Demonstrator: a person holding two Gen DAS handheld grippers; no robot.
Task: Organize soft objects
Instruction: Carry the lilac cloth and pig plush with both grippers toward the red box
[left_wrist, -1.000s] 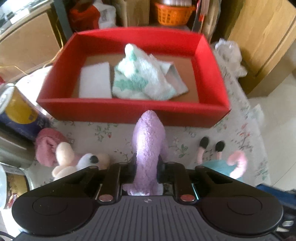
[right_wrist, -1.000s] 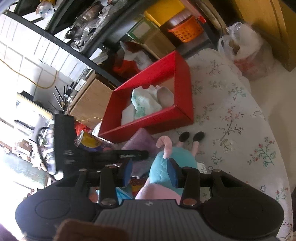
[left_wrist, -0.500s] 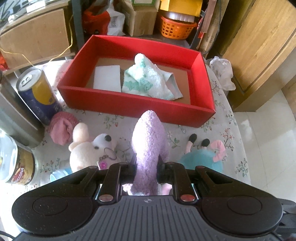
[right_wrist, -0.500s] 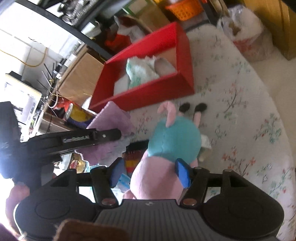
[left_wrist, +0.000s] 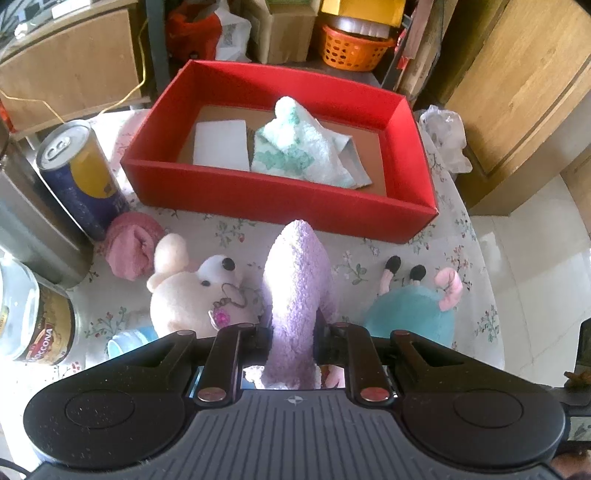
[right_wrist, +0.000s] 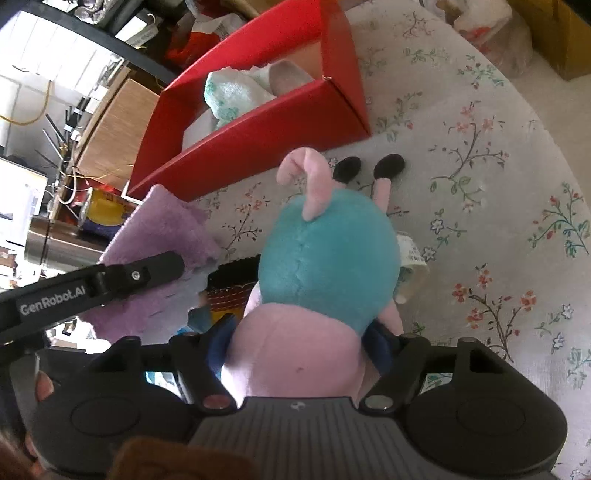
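Note:
My left gripper (left_wrist: 291, 334) is shut on a purple fluffy cloth (left_wrist: 297, 291) and holds it up in front of the red box (left_wrist: 280, 199). The box holds a white-and-green towel (left_wrist: 299, 147) and a white pad (left_wrist: 220, 145). My right gripper (right_wrist: 301, 341) is shut on a pig plush toy with a teal dress (right_wrist: 325, 251), at its pink head end; the toy also shows in the left wrist view (left_wrist: 413, 310). The purple cloth (right_wrist: 162, 236) and the left gripper's finger (right_wrist: 140, 275) show in the right wrist view.
A cream plush mouse (left_wrist: 195, 291) and a pink rolled cloth (left_wrist: 129, 247) lie on the floral tablecloth (right_wrist: 480, 184). A blue-yellow can (left_wrist: 77, 177) and a coffee jar (left_wrist: 33, 328) stand at the left. Shelves, boxes and an orange basket (left_wrist: 351, 48) are behind the box.
The left gripper has drawn back and up from the red box with the purple cloth. The right gripper has closed in around the pig plush toy and gripped its pink end.

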